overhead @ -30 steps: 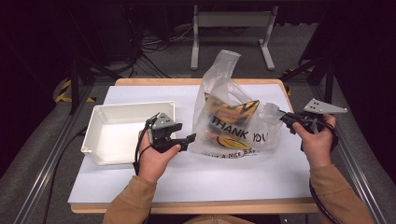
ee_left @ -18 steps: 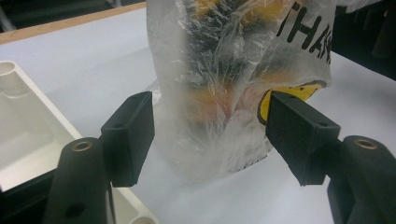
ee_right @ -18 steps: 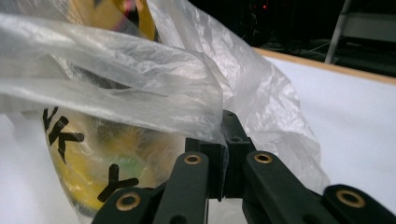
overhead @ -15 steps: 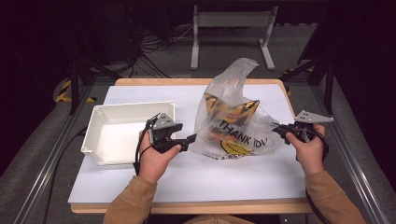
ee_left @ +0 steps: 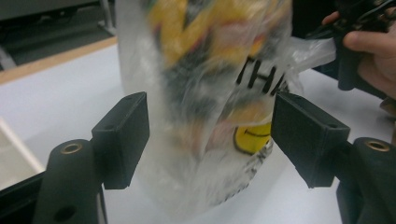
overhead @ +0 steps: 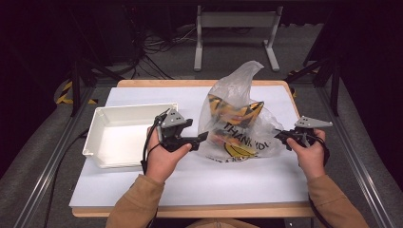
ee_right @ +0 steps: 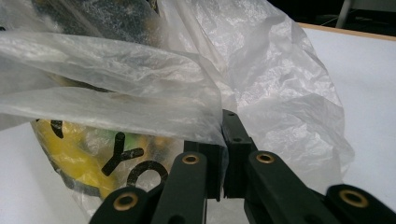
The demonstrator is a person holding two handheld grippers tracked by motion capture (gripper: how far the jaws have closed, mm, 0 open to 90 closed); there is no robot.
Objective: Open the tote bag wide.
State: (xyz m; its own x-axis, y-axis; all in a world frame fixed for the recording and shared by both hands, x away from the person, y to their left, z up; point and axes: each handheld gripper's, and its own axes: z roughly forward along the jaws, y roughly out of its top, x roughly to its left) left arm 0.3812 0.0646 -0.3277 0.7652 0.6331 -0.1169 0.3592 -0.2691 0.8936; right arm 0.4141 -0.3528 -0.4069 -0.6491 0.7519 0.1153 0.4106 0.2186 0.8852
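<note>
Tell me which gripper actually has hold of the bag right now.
The right gripper: its jaws are pinched shut on the plastic bag. The left gripper is open, jaws either side of it.

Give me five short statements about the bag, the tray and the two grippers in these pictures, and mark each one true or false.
1. The right gripper has its fingers shut on a fold of the plastic bag. True.
2. The left gripper is clamped on the bag. False: its fingers stand wide apart with the bag between them.
3. The white tray holds the bag. False: the bag stands on the table, to the right of the tray.
4. The bag is see-through, with black lettering and yellow contents showing. True.
5. The tray lies on the right-hand side of the table. False: it lies on the left, beside the left hand.
</note>
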